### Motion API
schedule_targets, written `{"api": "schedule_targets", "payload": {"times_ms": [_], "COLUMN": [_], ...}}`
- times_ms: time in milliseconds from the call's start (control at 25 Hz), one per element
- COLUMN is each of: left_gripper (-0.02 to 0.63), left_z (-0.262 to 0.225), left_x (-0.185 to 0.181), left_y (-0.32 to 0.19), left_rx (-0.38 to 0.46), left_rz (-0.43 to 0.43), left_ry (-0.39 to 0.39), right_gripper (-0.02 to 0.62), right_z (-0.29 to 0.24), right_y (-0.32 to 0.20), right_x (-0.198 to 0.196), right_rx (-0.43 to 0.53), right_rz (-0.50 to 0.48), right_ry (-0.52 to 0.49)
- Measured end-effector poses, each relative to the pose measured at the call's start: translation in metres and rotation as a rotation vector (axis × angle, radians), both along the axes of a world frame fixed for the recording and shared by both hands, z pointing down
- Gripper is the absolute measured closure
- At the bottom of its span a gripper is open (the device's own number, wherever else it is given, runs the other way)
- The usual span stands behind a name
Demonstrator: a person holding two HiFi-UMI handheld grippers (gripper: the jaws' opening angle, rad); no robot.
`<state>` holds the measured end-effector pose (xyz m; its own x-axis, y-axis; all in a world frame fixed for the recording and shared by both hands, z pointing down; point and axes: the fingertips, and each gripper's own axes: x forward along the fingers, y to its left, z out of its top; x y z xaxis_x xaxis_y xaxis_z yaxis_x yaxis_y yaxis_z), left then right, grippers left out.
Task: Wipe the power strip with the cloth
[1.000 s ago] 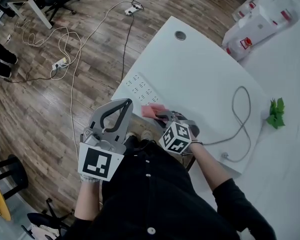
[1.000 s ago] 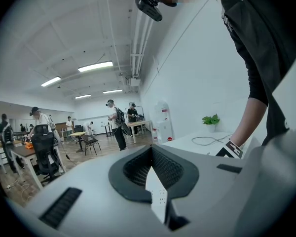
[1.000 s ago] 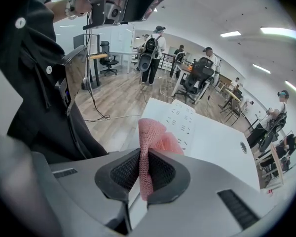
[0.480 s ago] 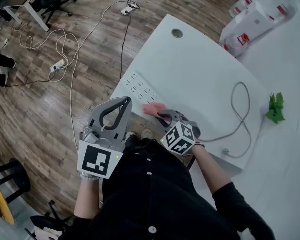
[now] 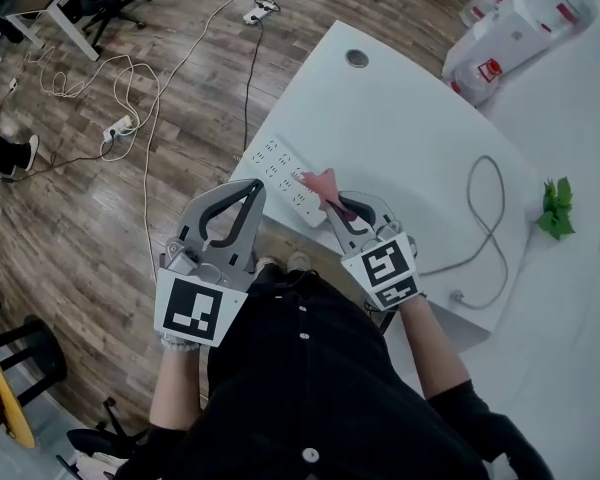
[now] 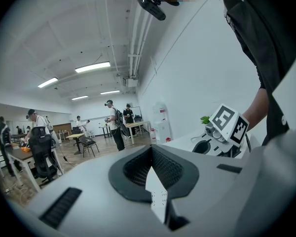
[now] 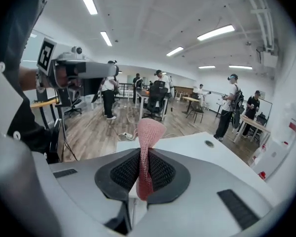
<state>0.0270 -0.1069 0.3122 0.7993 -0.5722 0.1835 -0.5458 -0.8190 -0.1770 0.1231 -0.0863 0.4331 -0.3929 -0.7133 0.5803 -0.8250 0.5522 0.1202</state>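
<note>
A white power strip (image 5: pixel 283 172) lies along the near left edge of the white table (image 5: pixel 400 128). My right gripper (image 5: pixel 332 198) is shut on a pink cloth (image 5: pixel 323 182), which stands bunched up over the strip's near end. In the right gripper view the cloth (image 7: pixel 147 147) rises from between the closed jaws. My left gripper (image 5: pixel 250 190) is shut on nothing and hangs off the table's edge beside the strip, above the floor. In the left gripper view a white sliver with small holes (image 6: pixel 157 195) shows in the gap behind the jaws.
A grey cable (image 5: pixel 485 218) loops across the table to the right, near a green sprig (image 5: pixel 555 208). White bags with red labels (image 5: pixel 505 33) stand at the back. A round grommet (image 5: pixel 357 58) sits near the far edge. Cords and another strip (image 5: pixel 120 128) lie on the wooden floor.
The right gripper has turned and drawn back toward me, lifting the cloth from flat on the strip into an upright bunch. More of the strip now shows. The left gripper has barely moved.
</note>
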Motion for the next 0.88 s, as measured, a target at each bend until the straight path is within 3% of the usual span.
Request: {"api": "schedule_targets", "payload": {"times_ms": [440, 880], "left_gripper": [0.595, 0.595], "left_z": [-0.002, -0.001], "left_x": [0.001, -0.003], "left_y": [-0.001, -0.003], "left_rx": [0.018, 0.022], "left_rz": [0.007, -0.004], "left_ry": [-0.003, 0.0], "right_gripper": [0.538, 0.538], "right_z": [-0.078, -0.093], "right_y": [-0.021, -0.025], "right_x": [-0.004, -0.005], "right_rx": [0.182, 0.223], "right_rz": [0.043, 0.034], "right_ry": [-0.098, -0.082]}}
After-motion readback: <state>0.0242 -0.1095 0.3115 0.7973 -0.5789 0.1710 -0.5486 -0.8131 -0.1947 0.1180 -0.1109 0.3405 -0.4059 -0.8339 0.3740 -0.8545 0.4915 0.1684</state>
